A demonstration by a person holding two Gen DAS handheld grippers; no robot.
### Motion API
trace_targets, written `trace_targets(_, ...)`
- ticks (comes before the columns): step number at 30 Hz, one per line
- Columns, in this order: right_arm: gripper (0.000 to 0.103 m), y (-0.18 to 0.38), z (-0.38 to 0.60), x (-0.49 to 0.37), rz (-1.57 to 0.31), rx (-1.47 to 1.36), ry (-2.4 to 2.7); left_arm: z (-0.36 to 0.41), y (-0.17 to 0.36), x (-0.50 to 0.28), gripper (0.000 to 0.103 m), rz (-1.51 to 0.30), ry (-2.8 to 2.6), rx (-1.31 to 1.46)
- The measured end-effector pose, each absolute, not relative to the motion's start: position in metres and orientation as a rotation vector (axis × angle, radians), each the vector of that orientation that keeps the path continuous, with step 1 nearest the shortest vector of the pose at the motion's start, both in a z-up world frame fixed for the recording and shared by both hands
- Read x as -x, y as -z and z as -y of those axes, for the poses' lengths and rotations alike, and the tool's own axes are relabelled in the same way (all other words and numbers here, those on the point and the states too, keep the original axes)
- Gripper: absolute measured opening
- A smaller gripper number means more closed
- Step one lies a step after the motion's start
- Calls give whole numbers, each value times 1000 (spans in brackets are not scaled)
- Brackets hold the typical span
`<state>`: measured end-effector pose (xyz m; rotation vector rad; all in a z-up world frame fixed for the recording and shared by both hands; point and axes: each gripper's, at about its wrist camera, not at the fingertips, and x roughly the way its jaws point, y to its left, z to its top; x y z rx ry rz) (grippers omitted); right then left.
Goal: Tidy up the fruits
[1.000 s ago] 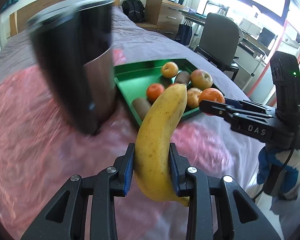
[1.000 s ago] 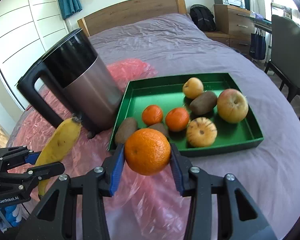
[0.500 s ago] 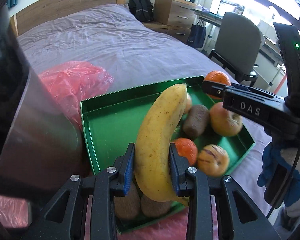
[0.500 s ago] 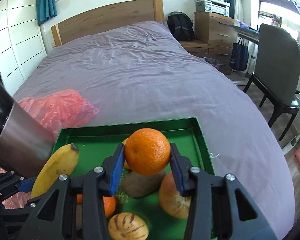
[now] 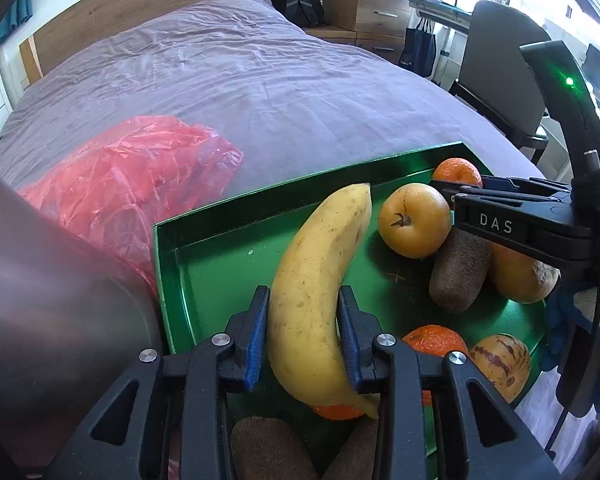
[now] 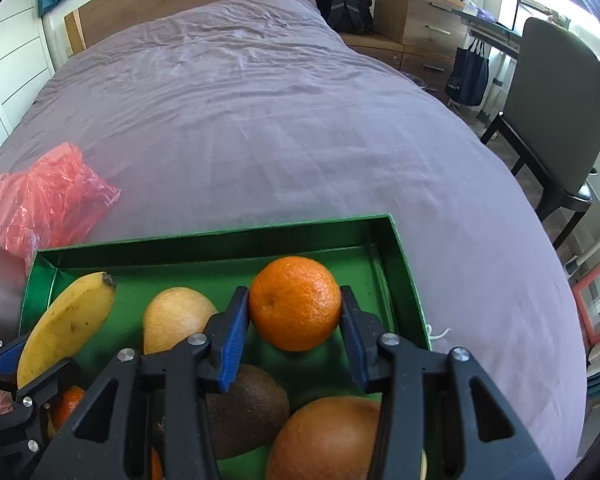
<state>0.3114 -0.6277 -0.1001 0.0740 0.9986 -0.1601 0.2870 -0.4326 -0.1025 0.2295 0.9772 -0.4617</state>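
Two hand-held grippers are hovering over the green tray (image 6: 404,256): left hand-held gripper (image 5: 303,332) clamping the banana (image 5: 316,280), right hand-held gripper (image 6: 296,320) clamping the orange (image 6: 295,303). Each should be lowering onto bare tray floor ahead before releasing.

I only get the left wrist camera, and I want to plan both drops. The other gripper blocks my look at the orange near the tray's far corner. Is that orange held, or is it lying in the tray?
Observer: Held. In the right wrist view the right gripper is shut on the orange, with a blue pad on each side of it.
Operator: Is there free floor near it?
Observer: Yes. The far right corner of the green tray is bare, just beyond the orange.
Operator: Anything past that rim?
Observer: A bit of white string lies on the purple bedcover, just outside the right rim.
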Motion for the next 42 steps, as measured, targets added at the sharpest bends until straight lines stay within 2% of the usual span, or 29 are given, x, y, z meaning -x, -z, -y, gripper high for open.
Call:
trace_targets(8,16,105,629,-306,-1014,-79,154,440,103,-285,31,-981,450,-253)
trace_targets(12,18,103,630,-302,-1019,-78,160,443,102,-282,36,-994,457,-261)
trace_targets(13,21,102,630,-300,-1019,-81,161,443,101,-281,39,-994,458,-261)
trace_targets(14,29,100,630,-299,-1018,-83,162,443,100,-279,41,-991,457,-263)
trace_targets(20,47,81,633,-283,-988,-94,170,445,81,-258,55,-947,467,-275)
trace_targets(36,49,28,610,-191,-937,-113,174,409,16,-181,56,-862,516,-235)
trace_targets(40,61,14,590,-156,-908,-122,153,383,1,-153,60,-829,511,-222)
trace_targets(42,62,6,576,-138,-893,-122,140,365,-5,-139,62,-811,503,-215)
